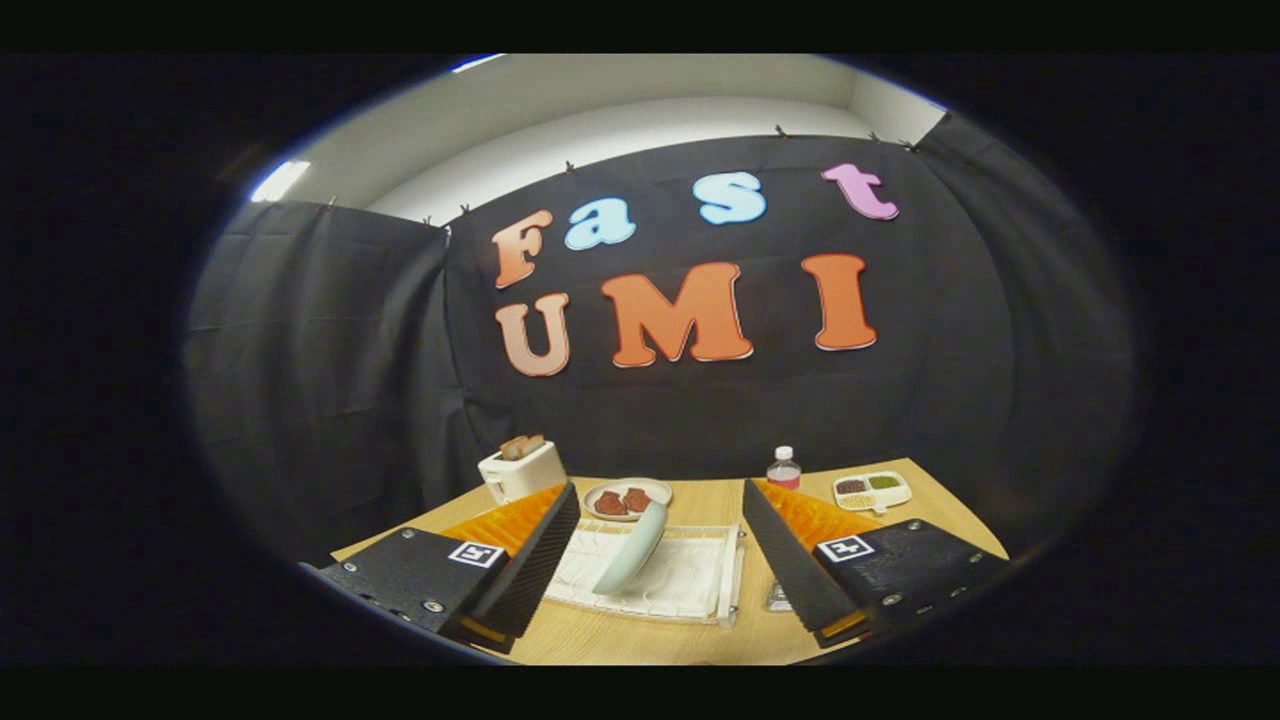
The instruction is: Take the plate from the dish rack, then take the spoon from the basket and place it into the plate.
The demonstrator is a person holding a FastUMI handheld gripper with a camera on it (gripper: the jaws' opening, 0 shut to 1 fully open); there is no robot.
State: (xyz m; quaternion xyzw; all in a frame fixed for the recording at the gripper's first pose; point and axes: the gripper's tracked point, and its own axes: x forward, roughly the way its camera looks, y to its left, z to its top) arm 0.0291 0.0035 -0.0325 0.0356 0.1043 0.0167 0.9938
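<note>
A light wooden table [690, 640] takes up the lower middle of the frame, and behind it hangs a black cloth wall [330, 350] that wraps around both sides. Above the cloth, in the upper part of the frame, a pale wall and ceiling [620, 100] show, with a bright light strip [280, 180] at the upper left. The gripper [660, 560] sits at the bottom of the frame with its two fingers spread wide apart, holding nothing. Between the fingers and slightly ahead of them, a white dish rack [690, 585] lies on the table, and a pale green plate [630, 550] stands tilted on its edge in the rack, closer to the left finger than to the right. Neither finger touches the plate or the rack. Beyond the rack, toward the back of the table, a small plate with reddish-brown pieces of food [627, 498] rests near the centre. A white toaster with bread slices in it [521, 468] stands beyond the left finger. Beyond the right finger there is a small bottle with a white cap [784, 467], and further right a white divided tray holding dark, green and yellowish contents [872, 491].
</note>
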